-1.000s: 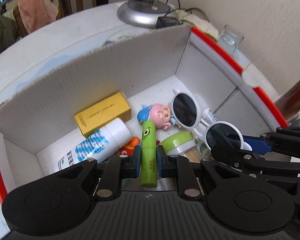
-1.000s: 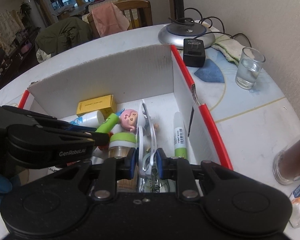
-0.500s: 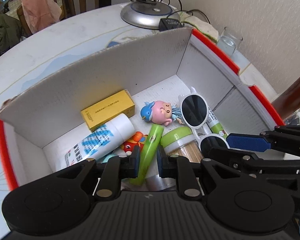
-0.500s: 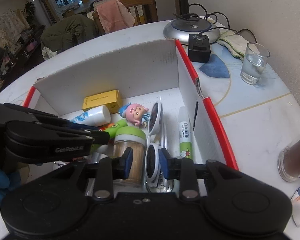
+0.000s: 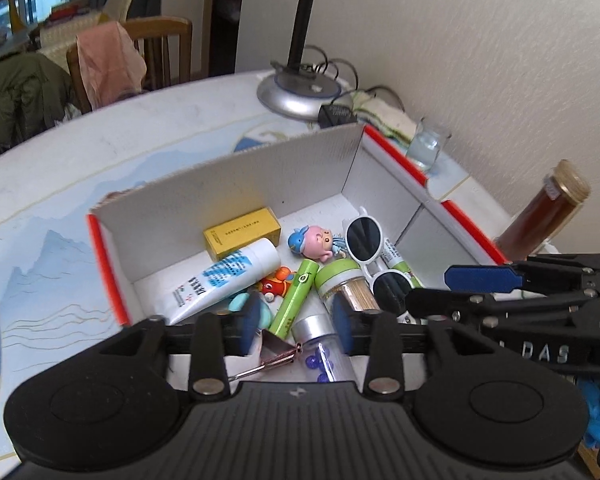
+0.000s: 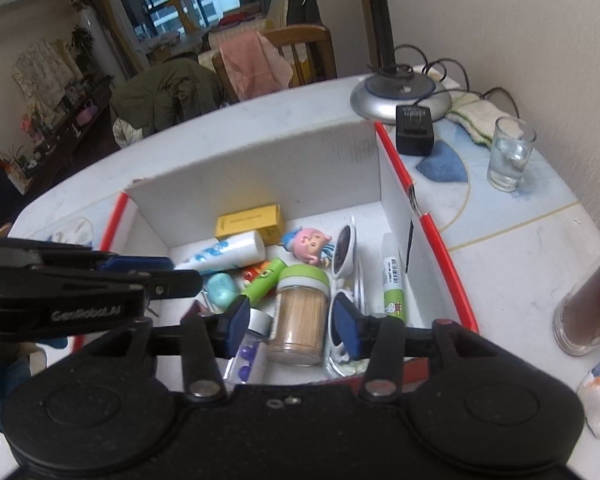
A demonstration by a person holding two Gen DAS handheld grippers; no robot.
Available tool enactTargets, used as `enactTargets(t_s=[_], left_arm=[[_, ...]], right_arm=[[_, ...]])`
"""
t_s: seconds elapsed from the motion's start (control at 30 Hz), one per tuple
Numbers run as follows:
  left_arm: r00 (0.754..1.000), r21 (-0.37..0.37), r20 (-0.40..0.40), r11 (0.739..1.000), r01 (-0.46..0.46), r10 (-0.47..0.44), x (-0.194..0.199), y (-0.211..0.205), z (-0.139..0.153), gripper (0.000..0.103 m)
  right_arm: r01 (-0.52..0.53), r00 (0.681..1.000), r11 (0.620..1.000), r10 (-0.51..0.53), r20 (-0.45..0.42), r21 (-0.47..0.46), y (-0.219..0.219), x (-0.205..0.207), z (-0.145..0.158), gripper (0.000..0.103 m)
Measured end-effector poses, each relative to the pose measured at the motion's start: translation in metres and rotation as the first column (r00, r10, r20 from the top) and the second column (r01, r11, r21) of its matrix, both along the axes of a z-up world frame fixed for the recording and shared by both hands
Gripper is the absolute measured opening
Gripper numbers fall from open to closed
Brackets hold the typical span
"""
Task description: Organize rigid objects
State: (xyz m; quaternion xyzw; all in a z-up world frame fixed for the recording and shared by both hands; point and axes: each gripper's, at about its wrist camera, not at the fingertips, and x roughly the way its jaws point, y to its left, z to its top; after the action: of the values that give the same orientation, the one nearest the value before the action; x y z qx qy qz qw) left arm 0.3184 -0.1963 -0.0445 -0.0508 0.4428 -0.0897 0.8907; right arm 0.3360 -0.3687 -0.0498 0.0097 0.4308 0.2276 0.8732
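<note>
hovering above the cardboard box (image 5: 228, 184) on the desk (image 5: 100, 148), both hand-held grippers, left (image 5: 296, 320) and right (image 6: 290, 322), gape empty; green tube (image 5: 294, 300) and sunglasses (image 5: 374, 256) lie inside. lift straight up, avoiding box walls.

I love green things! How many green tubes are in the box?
2: a bright green tube leaning mid-box beside the toothpick jar, and a white-and-green one along the right wall. Clutter may hide more.

We see a matt corrugated-cardboard box (image 5: 236, 184) holding glossy plastic sunglasses (image 5: 374, 254) beside a clear toothpick jar (image 6: 300, 312); beyond the box, a brushed-metal lamp base (image 6: 400, 94) and wooden chair (image 6: 308, 52).
</note>
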Motion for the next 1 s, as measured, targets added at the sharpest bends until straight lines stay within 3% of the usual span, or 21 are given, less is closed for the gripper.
enactTargets(t_s=[0.07, 0.23, 0.33, 0.6, 1.0], left_arm=[[0.999, -0.001, 0.033, 1.0, 0.003, -0.003, -0.013, 0.005, 0.008, 0.056], [0.996, -0.023, 0.088, 1.0, 0.005, -0.003, -0.046, 0.021, 0.026, 0.057], [0.992, -0.024, 0.124, 1.0, 0.006, -0.003, -0.066, 0.031, 0.036, 0.064], [0.979, -0.023, 0.204, 1.0, -0.013, 0.018, -0.115, 0.053, 0.053, 0.065], [0.966, -0.025, 0.256, 0.999, -0.026, 0.032, -0.16, 0.075, 0.06, 0.083]], right_arm=[[0.014, 1.0, 1.0, -0.014, 0.011, 0.016, 0.002, -0.007, 0.006, 0.048], [0.025, 0.998, 0.999, -0.027, 0.054, 0.044, 0.01, -0.032, 0.022, 0.056], [0.021, 0.997, 0.998, -0.026, 0.078, 0.06, 0.015, -0.049, 0.03, 0.06], [0.001, 0.99, 0.996, -0.014, 0.141, 0.094, 0.029, -0.098, 0.046, 0.067], [0.065, 0.974, 0.984, -0.098, 0.204, 0.165, 0.037, -0.147, 0.053, 0.095]])
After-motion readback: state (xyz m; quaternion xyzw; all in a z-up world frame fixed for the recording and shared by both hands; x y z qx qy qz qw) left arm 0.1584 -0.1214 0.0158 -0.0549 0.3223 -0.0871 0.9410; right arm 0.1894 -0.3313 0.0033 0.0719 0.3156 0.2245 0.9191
